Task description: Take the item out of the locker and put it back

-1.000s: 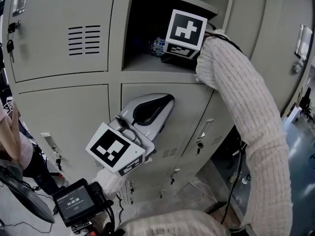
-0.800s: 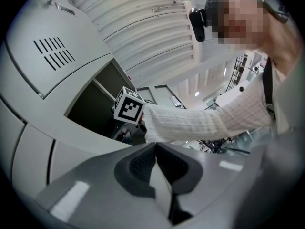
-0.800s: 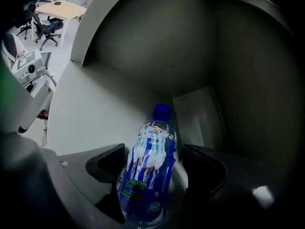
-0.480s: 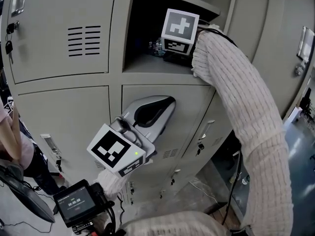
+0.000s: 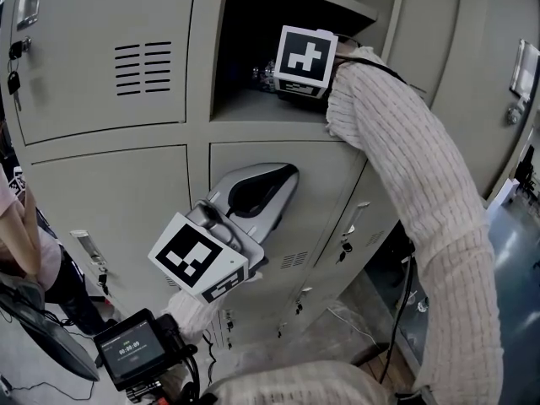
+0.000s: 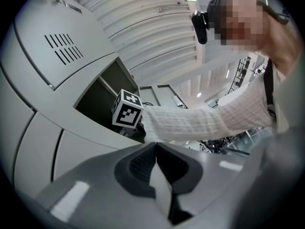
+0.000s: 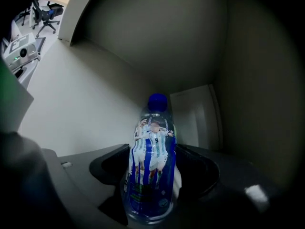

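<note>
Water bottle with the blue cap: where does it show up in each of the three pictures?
Head view: water bottle inside the open locker compartment, upper middle.
Left gripper view: not visible.
Right gripper view: water bottle upright, bottom centre.
Shared landmark: the open locker compartment, seen in all three.

Right gripper view: the right gripper (image 7: 153, 175) has just been closing its jaws with the bottle (image 7: 151, 151) between them. Pad contact is indistinct in the darkness, and the label's small print is illegible. Head view: the jaws are concealed behind the marker cube (image 5: 305, 56), and the bottle is only a sliver left of it.
</note>
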A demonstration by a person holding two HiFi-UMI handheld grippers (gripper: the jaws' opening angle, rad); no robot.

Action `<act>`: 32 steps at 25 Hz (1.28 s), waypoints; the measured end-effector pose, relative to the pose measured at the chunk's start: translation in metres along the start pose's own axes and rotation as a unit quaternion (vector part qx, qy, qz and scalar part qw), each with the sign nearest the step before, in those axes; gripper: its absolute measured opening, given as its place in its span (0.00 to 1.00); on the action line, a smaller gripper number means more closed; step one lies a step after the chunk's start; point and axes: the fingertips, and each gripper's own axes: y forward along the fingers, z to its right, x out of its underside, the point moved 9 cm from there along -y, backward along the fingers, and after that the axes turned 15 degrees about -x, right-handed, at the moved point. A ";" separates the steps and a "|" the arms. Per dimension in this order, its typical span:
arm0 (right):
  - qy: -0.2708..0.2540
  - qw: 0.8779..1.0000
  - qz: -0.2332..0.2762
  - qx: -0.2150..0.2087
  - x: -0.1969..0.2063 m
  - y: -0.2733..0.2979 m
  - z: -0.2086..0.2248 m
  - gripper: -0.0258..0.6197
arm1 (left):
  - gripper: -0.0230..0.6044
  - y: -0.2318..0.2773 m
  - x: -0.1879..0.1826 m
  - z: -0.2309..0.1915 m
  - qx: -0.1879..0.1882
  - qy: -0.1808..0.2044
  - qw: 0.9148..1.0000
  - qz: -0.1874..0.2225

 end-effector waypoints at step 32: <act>-0.083 0.984 0.079 0.135 0.007 -0.086 -0.099 0.53 | 0.05 -0.021 0.007 0.024 0.014 -0.001 0.998 -0.057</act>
